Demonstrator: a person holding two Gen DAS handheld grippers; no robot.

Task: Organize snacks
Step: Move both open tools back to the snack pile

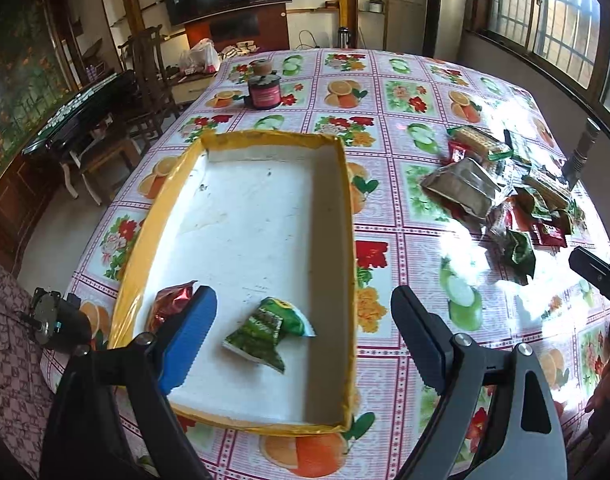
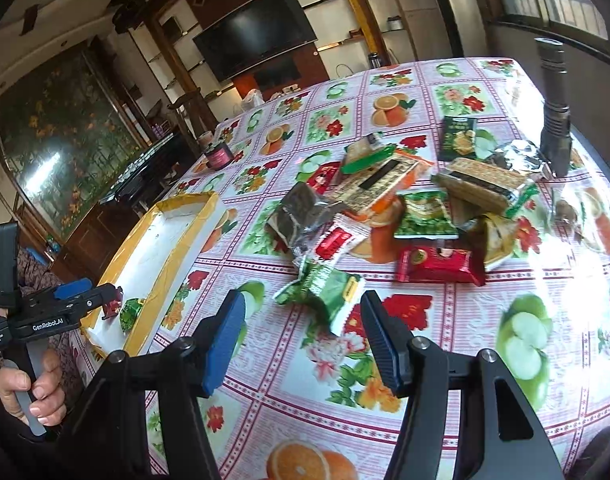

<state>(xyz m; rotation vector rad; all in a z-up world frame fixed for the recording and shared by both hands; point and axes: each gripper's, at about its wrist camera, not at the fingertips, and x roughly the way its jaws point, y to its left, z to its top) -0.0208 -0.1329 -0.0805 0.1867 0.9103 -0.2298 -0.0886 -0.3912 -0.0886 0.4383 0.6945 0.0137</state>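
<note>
A shallow white box with a yellow taped rim [image 1: 347,200] lies on the fruit-print tablecloth. A green snack packet [image 1: 269,326] and a red foil packet [image 1: 169,306] lie in its near end. My left gripper [image 1: 305,332] is open and empty, low over the box's near end around the green packet. A pile of snack packets [image 2: 405,204] lies on the table to the right. My right gripper [image 2: 301,332] is open and empty, just short of a green packet [image 2: 325,288] at the pile's near edge. The box also shows in the right wrist view [image 2: 173,248].
A dark pink-labelled jar [image 1: 265,92] stands beyond the box. A black flashlight [image 2: 555,112] stands upright at the pile's far right. A red packet [image 2: 441,266] lies near the green one. Chairs and a dark cabinet stand left of the table.
</note>
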